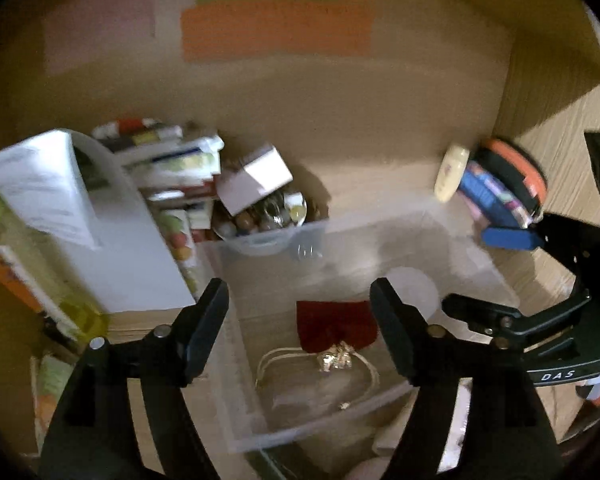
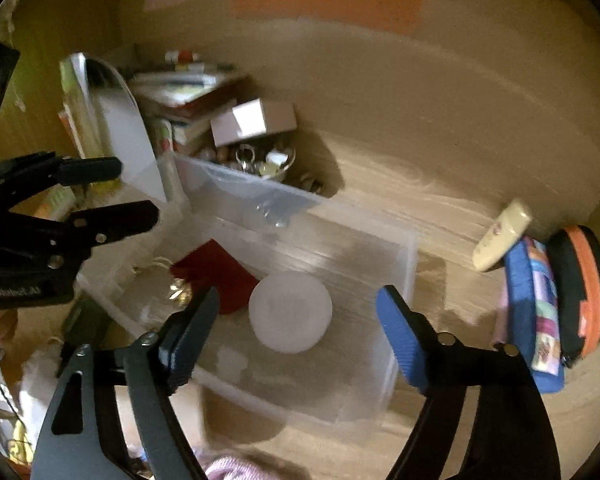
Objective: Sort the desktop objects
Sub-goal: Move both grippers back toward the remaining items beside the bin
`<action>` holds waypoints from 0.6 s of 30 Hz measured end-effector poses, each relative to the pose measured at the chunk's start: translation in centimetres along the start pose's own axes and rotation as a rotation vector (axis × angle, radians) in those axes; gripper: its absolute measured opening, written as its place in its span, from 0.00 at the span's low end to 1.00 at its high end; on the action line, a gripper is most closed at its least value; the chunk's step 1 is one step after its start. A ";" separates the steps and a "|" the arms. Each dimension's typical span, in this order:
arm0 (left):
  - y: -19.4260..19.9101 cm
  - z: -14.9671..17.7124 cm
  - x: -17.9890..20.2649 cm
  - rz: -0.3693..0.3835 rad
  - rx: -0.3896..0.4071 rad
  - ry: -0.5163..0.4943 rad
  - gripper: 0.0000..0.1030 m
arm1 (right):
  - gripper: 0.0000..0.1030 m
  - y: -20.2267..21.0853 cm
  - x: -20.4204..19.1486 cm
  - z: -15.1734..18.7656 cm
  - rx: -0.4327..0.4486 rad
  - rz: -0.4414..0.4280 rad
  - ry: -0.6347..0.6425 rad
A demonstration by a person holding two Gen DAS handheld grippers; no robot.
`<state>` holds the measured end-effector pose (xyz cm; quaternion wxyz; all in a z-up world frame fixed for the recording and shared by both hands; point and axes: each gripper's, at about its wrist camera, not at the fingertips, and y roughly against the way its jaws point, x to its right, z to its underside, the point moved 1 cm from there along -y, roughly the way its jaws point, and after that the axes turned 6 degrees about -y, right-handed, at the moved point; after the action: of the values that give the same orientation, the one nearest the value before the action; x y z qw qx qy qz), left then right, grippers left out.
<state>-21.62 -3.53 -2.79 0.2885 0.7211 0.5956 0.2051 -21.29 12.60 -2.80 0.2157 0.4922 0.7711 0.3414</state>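
Left tongs are seen released, nothing between the jaws, hovering over the near-left end of the clear bin. Right tongs are also released and empty, above the white round lid lying in the same bin. A red pouch and a gold trinket on a cord are lying on the bin floor, beside the lid. Unsorted items are left on the table: a cream bottle and a blue pencil case to the right, a stack of books and a bowl of small things behind. The next pick is best made with jaws kept wide and both tongs lifted clear of the bin wall first.
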 end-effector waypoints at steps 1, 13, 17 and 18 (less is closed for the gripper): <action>0.8 0.0 0.0 0.000 0.011 0.004 0.71 | 0.79 0.6 0.1 0.2 0.015 -0.004 -0.006; 10.8 2.1 1.4 -0.096 0.141 0.019 0.94 | 0.85 10.6 -1.3 3.0 0.168 0.004 -0.011; 11.8 3.7 1.6 -0.115 0.124 0.018 0.95 | 0.92 12.4 -1.9 4.9 0.189 -0.001 -0.005; 12.0 4.2 1.5 -0.119 0.118 0.018 0.95 | 0.94 12.5 -2.0 5.3 0.194 -0.001 -0.006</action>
<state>-9.74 -4.27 1.93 0.2517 0.6985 0.6508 0.1584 -9.23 16.03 2.89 0.1693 0.5114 0.8002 0.2634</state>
